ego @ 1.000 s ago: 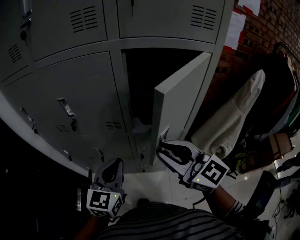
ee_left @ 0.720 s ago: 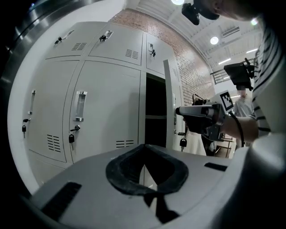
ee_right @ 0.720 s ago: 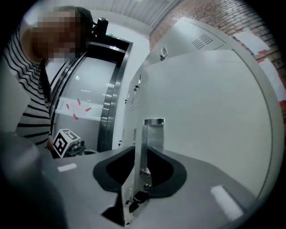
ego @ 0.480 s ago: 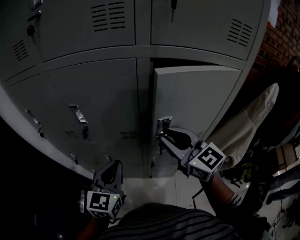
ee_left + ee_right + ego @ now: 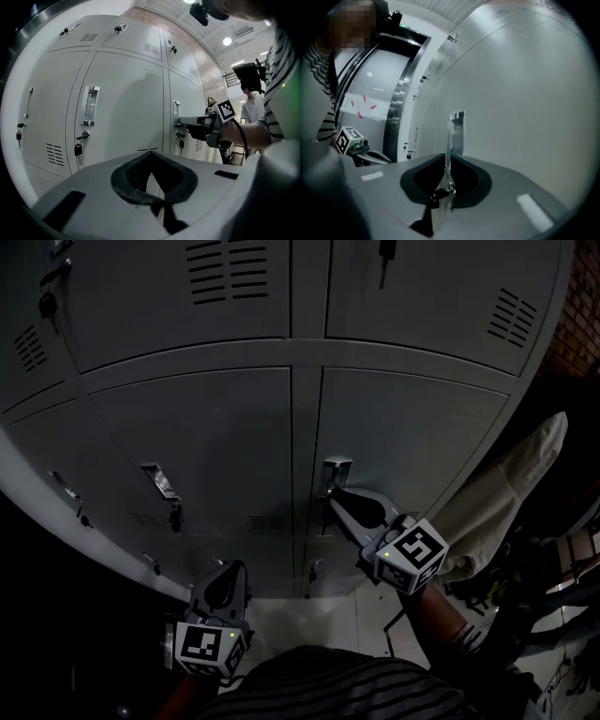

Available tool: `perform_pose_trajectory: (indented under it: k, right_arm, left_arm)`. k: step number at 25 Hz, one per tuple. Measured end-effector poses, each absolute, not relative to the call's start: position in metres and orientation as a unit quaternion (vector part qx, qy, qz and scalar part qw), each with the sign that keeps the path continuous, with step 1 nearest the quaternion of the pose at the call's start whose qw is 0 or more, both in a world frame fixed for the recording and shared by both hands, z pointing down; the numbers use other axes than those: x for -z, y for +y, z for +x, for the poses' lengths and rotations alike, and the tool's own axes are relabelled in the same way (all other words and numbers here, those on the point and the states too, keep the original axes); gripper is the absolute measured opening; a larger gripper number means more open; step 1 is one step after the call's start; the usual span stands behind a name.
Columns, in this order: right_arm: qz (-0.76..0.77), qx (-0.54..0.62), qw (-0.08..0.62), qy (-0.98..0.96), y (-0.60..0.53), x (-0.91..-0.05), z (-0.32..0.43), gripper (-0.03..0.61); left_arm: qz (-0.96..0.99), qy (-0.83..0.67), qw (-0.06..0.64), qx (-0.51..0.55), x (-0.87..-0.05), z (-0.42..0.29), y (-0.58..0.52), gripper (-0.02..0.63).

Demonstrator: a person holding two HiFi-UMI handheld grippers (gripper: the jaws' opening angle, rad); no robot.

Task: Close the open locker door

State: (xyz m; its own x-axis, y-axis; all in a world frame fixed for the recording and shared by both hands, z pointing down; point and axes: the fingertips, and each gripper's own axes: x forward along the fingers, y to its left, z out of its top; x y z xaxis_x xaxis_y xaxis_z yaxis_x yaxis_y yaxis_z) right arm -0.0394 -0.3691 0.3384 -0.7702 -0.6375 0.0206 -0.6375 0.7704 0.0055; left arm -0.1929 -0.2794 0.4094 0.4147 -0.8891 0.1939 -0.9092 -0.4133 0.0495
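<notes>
Head view: grey, smooth sheet-metal locker door (image 5: 412,446) sits flush in its frame, closed. Your right tongs (image 5: 337,501) reach fwd w/ arm extended to its thin, shiny flat handle (image 5: 335,470), jaws closing on that strip, pads against it. Left tongs (image 5: 228,570) hang low nr your torso, jaws together, empty.

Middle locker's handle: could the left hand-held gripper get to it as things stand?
Probably yes. The left hand-held gripper, shut and empty, hangs low before the lockers, and nothing stands between it and that handle above it.
</notes>
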Motion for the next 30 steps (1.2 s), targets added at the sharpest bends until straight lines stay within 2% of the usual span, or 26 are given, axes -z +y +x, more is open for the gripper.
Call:
perform_pose_trajectory:
  k: [2,5,6,14,24,30]
  right_arm:
    - [0.333,-0.012,0.008,-0.943,-0.367,-0.339,-0.041,0.046]
    - [0.334,-0.056,-0.018,-0.941,-0.356,-0.337,-0.044,0.155]
    - [0.346,-0.072,-0.025,-0.935,-0.353,-0.341,-0.041,0.163]
    - [0.416,-0.222,-0.033,-0.881,-0.346,-0.408,-0.022,0.155]
    - [0.430,-0.222,-0.038,-0.874,-0.358,-0.407,-0.026,0.166]
    - [0.432,-0.223,-0.042,-0.873,-0.357,-0.406,-0.027,0.149]
  left_arm:
    - [0.838,-0.536,0.075,-0.069,-0.410,-0.194,-0.281,0.003]
    - [0.840,-0.534,0.074,-0.070,-0.413,-0.195,-0.283,0.003]
    - [0.840,-0.533,0.073,-0.069,-0.414,-0.195,-0.283,0.003]
    - [0.847,-0.524,0.067,-0.064,-0.416,-0.193,-0.280,0.003]
    - [0.847,-0.523,0.065,-0.063,-0.414,-0.194,-0.266,0.003]
    - [0.842,-0.531,0.066,-0.067,-0.415,-0.202,-0.260,0.003]
